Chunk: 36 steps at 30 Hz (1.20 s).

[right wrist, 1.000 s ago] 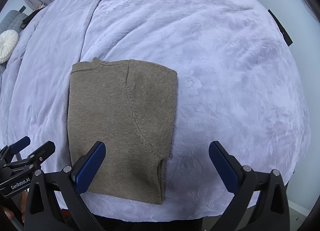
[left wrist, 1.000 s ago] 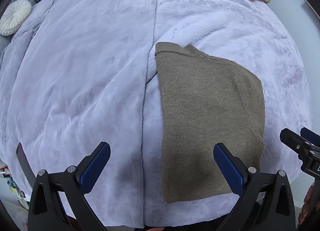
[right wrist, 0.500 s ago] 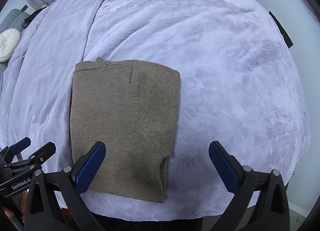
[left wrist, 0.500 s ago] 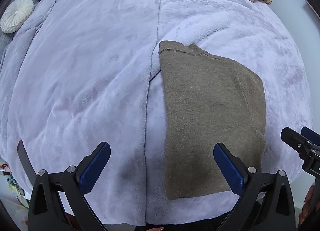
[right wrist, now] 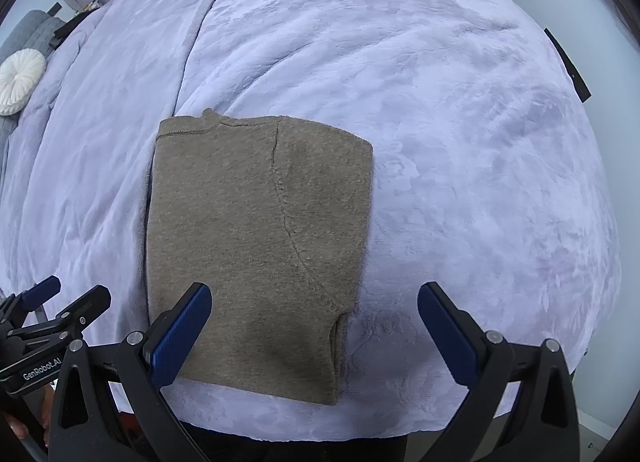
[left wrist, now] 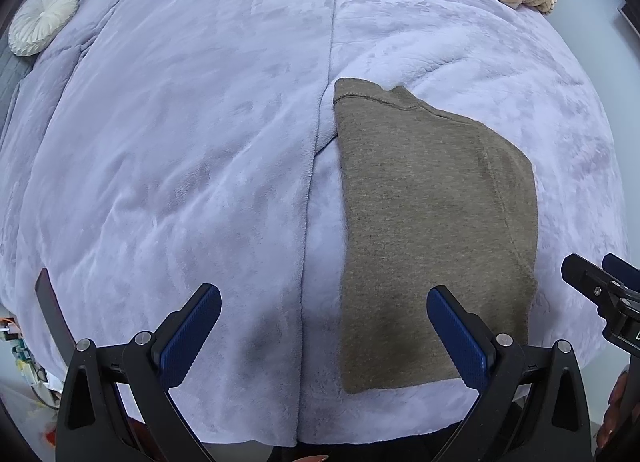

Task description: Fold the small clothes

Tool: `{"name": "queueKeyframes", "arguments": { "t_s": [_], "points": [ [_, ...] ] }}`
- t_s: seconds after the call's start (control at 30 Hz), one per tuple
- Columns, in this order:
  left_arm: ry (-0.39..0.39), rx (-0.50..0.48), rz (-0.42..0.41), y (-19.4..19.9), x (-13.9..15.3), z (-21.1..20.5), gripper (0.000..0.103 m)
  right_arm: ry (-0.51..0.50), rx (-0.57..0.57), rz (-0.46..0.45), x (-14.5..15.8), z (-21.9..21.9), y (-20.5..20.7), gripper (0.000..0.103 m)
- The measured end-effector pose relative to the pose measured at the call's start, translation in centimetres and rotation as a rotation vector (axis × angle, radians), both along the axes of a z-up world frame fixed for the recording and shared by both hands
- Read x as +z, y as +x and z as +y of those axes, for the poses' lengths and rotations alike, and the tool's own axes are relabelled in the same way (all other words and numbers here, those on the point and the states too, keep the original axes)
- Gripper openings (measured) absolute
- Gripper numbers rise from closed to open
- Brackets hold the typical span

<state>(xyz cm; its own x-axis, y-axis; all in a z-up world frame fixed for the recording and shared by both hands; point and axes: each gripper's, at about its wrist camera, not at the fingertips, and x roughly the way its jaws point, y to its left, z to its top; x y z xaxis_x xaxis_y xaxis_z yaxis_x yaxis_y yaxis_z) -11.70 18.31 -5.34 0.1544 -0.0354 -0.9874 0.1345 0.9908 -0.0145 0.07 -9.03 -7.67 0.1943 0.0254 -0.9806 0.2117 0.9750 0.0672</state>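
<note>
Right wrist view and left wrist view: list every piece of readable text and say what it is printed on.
"GenRobot.AI": white print on the black body of the left gripper, at the lower left edge of the right wrist view.
A white mark on the right gripper, at the right edge of the left wrist view, is cut off and unreadable.
The brown garment and lavender blanket show no text.

The bed cover [left wrist: 200, 141] is plush, faintly shiny lilac fleece. The folded garment [right wrist: 256, 229] is matt, fuzzy brown knit. Each claw has matt black plastic arms and ribbed blue pads [right wrist: 180, 330].
</note>
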Motion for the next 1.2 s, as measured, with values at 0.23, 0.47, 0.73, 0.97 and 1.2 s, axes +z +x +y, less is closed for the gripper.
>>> {"name": "queueKeyframes", "arguments": {
  "t_s": [0.23,0.47,0.73,0.97,1.2],
  "points": [
    [-0.002,0.003,0.003,0.0,0.0,0.4,0.103,-0.001,0.000,0.001,0.0,0.1,-0.1,0.103],
    [-0.001,-0.011,0.007,0.1,-0.2,0.2,0.103,0.000,-0.006,0.005,-0.2,0.3,-0.4,0.103],
    [0.002,-0.013,0.003,0.4,-0.1,-0.3,0.103,-0.001,-0.015,0.002,-0.2,-0.1,-0.2,0.103],
    [0.002,-0.028,-0.008,0.9,0.2,-0.7,0.103,0.000,-0.016,0.001,-0.1,-0.4,0.2,0.103],
    [0.020,-0.040,-0.021,1.0,0.3,-1.4,0.103,0.008,-0.031,0.001,-0.1,-0.9,0.2,0.103]
  ]
}}
